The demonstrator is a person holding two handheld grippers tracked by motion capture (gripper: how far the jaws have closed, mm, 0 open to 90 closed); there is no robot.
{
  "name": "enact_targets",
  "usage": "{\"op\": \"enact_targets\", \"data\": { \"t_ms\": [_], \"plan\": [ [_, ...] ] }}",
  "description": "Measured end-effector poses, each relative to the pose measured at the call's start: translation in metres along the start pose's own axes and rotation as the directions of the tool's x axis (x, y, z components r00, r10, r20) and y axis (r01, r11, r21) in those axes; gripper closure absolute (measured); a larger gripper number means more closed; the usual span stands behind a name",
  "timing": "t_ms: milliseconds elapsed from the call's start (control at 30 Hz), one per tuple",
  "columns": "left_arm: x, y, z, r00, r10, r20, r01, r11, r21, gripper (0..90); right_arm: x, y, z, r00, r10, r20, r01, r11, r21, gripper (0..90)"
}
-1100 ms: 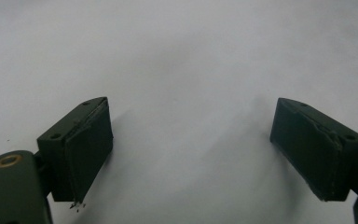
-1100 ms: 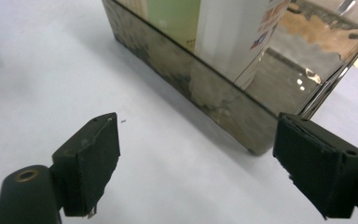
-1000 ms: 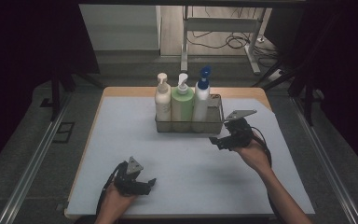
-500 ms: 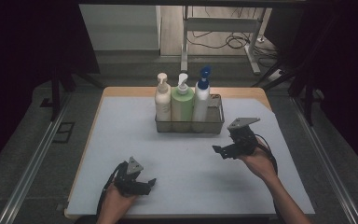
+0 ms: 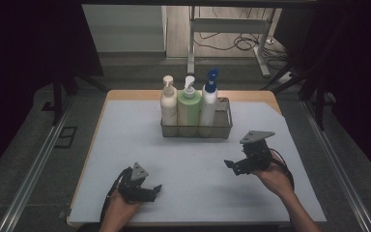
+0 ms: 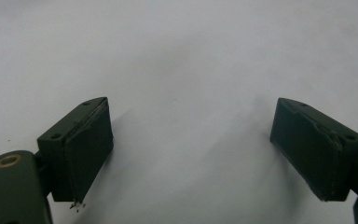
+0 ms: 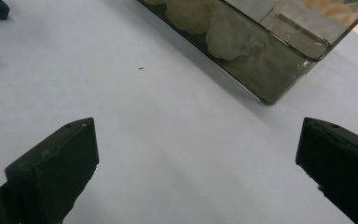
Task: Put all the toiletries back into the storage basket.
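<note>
Right gripper (image 5: 233,166): jaws wide, just been opening, nothing between.
Left gripper (image 5: 153,191): jaws wide, empty.
Basket (image 5: 196,130): three bottles, upright.

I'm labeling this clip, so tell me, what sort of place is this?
Likely a lab or recording bench, not a home: a table under a plain mat, dark curtains around it, cables on the floor behind, and a basket of pump bottles.

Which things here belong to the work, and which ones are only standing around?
Belong to the work:
- wire basket
- cream bottle
- green bottle
- blue-capped bottle
- right gripper, open
- left gripper, open

Only standing around:
- white frame behind the table
- floor cables
</note>
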State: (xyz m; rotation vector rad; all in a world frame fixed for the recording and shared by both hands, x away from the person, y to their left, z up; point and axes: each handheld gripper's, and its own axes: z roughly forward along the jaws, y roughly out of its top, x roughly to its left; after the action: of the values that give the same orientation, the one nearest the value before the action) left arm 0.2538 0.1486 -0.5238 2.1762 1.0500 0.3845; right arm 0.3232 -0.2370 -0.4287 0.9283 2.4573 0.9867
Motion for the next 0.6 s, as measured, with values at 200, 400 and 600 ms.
{"op": "enact_targets", "data": {
  "t_ms": [200, 400, 600],
  "plan": [
    [0.000, 0.000, 0.000, 1.0000, -0.002, 0.001, 0.002, 1.0000, -0.002, 12.7, 0.002, -0.011, -0.005, 1.0000, -0.001, 0.008, 0.001, 1.000, -0.001, 0.0],
    [0.000, 0.000, 0.000, 1.0000, -0.004, 0.001, 0.004, 1.0000, -0.002, 12.8, 0.004, -0.021, -0.007, 0.9999, -0.003, 0.016, 0.003, 1.000, -0.008, 0.0],
    [0.000, 0.000, 0.000, 1.0000, -0.009, 0.001, 0.009, 0.9999, -0.006, 12.7, 0.007, -0.034, -0.006, 0.9993, -0.021, 0.032, 0.021, 1.000, -0.004, 0.0]
  ]
}}
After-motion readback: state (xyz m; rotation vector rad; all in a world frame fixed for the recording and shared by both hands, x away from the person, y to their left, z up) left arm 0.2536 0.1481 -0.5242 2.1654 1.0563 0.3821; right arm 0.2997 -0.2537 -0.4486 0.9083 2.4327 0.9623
